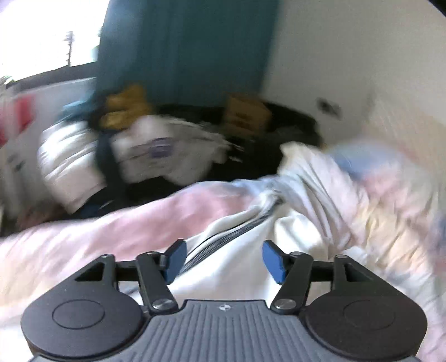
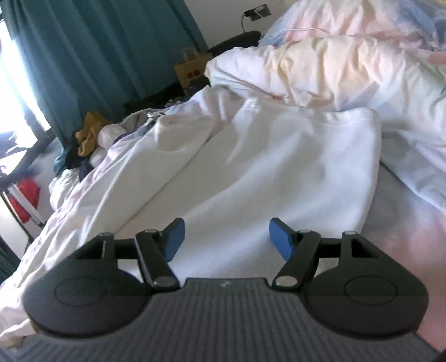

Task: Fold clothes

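Observation:
A white garment (image 2: 264, 167) lies spread on the bed, with a fold running along its left side; in the left wrist view it (image 1: 237, 264) shows dark stripes near a bunched part. My left gripper (image 1: 223, 260) is open and empty just above the white garment. My right gripper (image 2: 227, 239) is open and empty over the near edge of the same garment. The left wrist view is blurred by motion.
A rumpled pastel duvet (image 2: 348, 64) lies behind the garment. A pile of mixed clothes (image 1: 156, 150) sits at the far side of the bed by a teal curtain (image 1: 189, 47). A cardboard box (image 2: 189, 72) and a wall socket (image 2: 257, 12) are at the back.

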### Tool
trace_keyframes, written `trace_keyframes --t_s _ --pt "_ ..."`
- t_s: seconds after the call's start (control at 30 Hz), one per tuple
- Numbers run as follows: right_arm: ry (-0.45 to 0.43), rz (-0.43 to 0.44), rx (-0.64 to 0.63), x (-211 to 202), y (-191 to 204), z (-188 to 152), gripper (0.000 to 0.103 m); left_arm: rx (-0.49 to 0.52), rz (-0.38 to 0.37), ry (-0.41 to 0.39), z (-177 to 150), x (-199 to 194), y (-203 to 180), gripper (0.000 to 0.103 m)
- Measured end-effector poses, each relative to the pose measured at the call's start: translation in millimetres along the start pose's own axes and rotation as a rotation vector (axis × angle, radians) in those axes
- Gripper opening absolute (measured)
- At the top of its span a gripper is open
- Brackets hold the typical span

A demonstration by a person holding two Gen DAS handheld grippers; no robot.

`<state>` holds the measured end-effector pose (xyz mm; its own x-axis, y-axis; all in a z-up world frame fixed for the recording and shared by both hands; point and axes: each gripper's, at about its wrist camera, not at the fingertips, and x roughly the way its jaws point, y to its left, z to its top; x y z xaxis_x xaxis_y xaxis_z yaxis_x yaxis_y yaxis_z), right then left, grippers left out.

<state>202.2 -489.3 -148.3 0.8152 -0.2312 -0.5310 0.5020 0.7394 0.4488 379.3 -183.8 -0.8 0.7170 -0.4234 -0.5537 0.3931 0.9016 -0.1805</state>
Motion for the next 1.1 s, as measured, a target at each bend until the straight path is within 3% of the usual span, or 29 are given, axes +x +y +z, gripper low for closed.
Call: trace_keyframes --t_s 0.27,0.4,0.5,0.6,0.7,0.9,1.1 --pt "-0.027 0.005 -0.059 -19 16 13 0.070 -0.507 0.267 -0.041 -120 -244 133 0.070" --pt "-0.032 0.016 -0.138 -42 25 18 0.070 -0.739 0.369 -0.092 -181 -330 170 0.073" --pt "0.007 0.071 -0.131 -68 28 24 0.070 -0.856 0.425 -0.137 -215 -370 183 0.077" --pt "0.030 0.138 -0.129 -96 32 30 0.070 -0.891 0.438 -0.137 -233 -385 187 0.079" --pt "0.015 0.145 -0.134 -117 30 37 0.070 -0.973 0.458 -0.106 -249 -384 194 0.080" --pt "0.042 0.100 -0.026 -114 1 48 0.070 -1.117 0.438 -0.037 -273 -361 216 0.080" --pt "0.069 0.054 0.082 -111 -29 58 0.070 -1.148 0.461 -0.007 -281 -347 233 0.080"
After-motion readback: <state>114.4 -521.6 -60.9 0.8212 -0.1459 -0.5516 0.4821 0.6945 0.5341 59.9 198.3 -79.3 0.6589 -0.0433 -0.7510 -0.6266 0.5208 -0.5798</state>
